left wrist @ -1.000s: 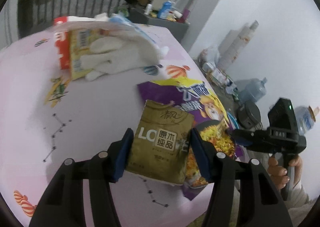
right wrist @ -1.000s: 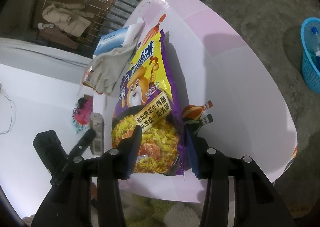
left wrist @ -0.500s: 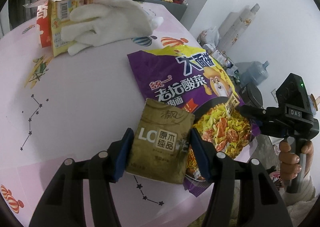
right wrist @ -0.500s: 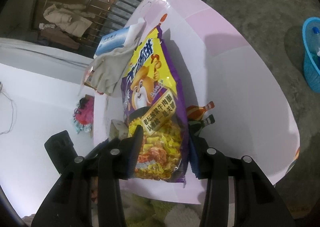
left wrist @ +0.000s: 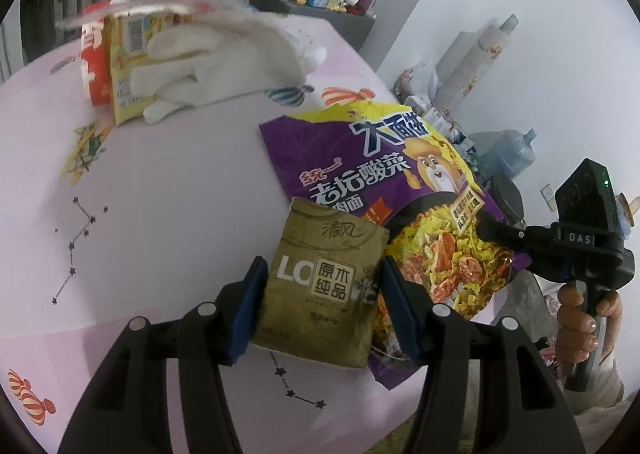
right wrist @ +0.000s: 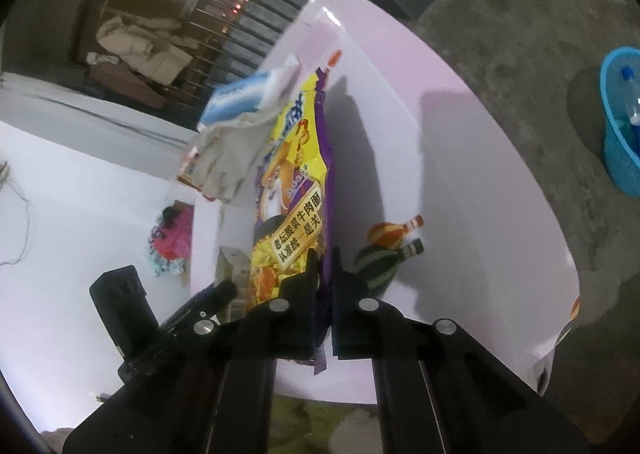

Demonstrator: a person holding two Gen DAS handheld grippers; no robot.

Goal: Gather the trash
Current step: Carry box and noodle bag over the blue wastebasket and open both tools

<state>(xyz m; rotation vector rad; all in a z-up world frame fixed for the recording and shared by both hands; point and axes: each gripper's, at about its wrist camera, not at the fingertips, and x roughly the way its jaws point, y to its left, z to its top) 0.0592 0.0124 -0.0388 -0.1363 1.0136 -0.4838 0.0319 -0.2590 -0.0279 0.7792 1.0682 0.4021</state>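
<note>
Pale pink table (left wrist: 168,189) printed with candies, striped sweets and little star constellations, set in a cluttered room: white wall on one side, dark railing with night lights behind, a grey cabinet (left wrist: 320,13) loaded with bottles, a big water jug (left wrist: 508,151) and rolled sheets against the wall. Rough grey floor beyond the table edge.

Left wrist view: left gripper (left wrist: 322,308) clamped on a gold-brown tissue packet (left wrist: 328,286), blue pads pressed to both its sides, packet lifted off the pink surface. Just behind it a purple-and-yellow instant noodle bag (left wrist: 384,177), lying partly over the table's near edge. Farther back, a white work glove (left wrist: 224,65) draped over a red-and-yellow snack packet (left wrist: 116,65), well apart from the noodle bag. At the right edge, the right gripper seen from the side with a hand (left wrist: 584,318) around its grip — fingertip end lying on the noodle bag's lower corner.

Right wrist view only: right gripper (right wrist: 323,274) pinched tight on the purple edge of the noodle bag (right wrist: 292,181), jaws nearly together with the thin film between them; bag tilted up on edge, a strip of purple hanging below the jaws. Also only here — a blue basket (right wrist: 620,133) on the floor holding a bottle, a blue-and-white tissue pack (right wrist: 248,97) beyond the glove (right wrist: 224,161), a pink heap by the wall, pale clothes piled at the railing.
</note>
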